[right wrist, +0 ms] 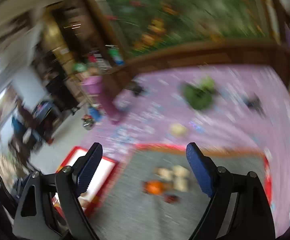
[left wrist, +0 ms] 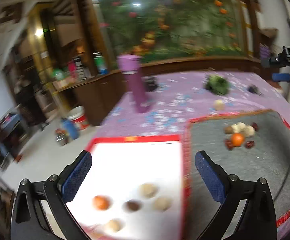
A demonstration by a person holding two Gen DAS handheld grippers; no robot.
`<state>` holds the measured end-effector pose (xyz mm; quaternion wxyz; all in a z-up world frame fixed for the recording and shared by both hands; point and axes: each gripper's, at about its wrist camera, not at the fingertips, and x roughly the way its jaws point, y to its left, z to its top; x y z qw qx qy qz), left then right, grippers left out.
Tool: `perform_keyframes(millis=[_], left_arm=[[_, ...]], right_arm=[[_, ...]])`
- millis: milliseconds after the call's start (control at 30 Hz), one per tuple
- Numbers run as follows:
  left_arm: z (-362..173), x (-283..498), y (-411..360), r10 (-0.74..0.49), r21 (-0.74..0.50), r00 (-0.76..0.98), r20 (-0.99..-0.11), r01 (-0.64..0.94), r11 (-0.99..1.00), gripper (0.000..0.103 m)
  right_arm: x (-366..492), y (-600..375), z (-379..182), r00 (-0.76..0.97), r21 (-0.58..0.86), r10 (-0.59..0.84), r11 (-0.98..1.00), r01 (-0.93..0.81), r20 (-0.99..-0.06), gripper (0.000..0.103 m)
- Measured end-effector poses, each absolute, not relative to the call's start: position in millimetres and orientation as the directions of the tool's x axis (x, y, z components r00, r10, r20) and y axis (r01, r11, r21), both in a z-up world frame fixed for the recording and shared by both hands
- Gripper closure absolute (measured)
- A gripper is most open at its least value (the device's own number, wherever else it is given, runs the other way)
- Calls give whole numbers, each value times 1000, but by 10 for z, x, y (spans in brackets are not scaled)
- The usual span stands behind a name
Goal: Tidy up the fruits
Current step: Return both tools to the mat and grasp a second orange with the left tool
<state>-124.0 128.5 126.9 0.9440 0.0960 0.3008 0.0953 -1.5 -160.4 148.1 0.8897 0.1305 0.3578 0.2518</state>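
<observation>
Left claw (left wrist: 143,172) is spread wide with nothing in it, hanging over the white tray (left wrist: 137,160) with the red rim, where 5 roundish pieces sit in dimples, 1 of them an orange one (left wrist: 101,202). Right beside it is the grey mat (left wrist: 245,160) with a small pile: an orange fruit (left wrist: 237,139), pale lumps and dark red bits. A purple bottle (left wrist: 135,84) stands further back on the purple-clothed bench (left wrist: 175,100). Right claw (right wrist: 145,167) is also wide and empty, above the grey mat near that pile (right wrist: 169,182), all pretty blurry.
</observation>
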Motion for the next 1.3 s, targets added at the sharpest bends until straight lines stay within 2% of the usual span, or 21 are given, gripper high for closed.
perform_keyframes(millis=[67,233,300,400,467,533,833,933,967,1067,1133,1233,1300], left_arm=[[1161,-1008,1095,164,221,779,-605,-33,975,1],[821,-586,635,66,204,712,-699,110,973,3],[733,-533,462,48,210,705,-707,144,967,5],[705,-479,332,27,224,707,-706,187,957,9],[710,-442,282,32,261,717,-697,211,942,10],[697,-393,215,23,286,714,-700,250,925,24],[515,-83,53,-31,282,658,-752,365,887,25],[428,-3,-35,-40,302,638,-769,418,857,25],[400,31,-63,-41,308,632,-774,433,847,27],[365,114,-111,-77,283,603,-794,479,831,36],[327,158,-166,-105,265,571,-814,526,808,53],[209,194,-221,-101,254,516,-850,570,781,67],[214,187,-214,-128,233,512,-849,581,779,68]], right_arm=[[148,-1922,1254,604,428,511,856,-291,-612,19],[351,-2191,656,511,453,519,853,-259,-685,35],[374,-2159,544,481,452,527,850,-272,-701,47],[350,-2106,516,468,466,550,835,-293,-692,56],[303,-1962,541,444,477,598,801,-361,-668,56],[286,-1753,527,400,481,621,780,-399,-674,56],[470,-1444,206,301,514,601,795,-322,-740,56],[539,-1520,126,280,560,627,777,-287,-727,68],[558,-1546,103,269,580,643,764,-281,-717,77],[605,-1659,19,230,656,701,713,-249,-675,79],[619,-1736,7,214,692,728,685,-225,-651,81],[630,-1898,41,217,756,779,625,-195,-588,81],[634,-2011,98,233,786,803,590,-186,-548,81]])
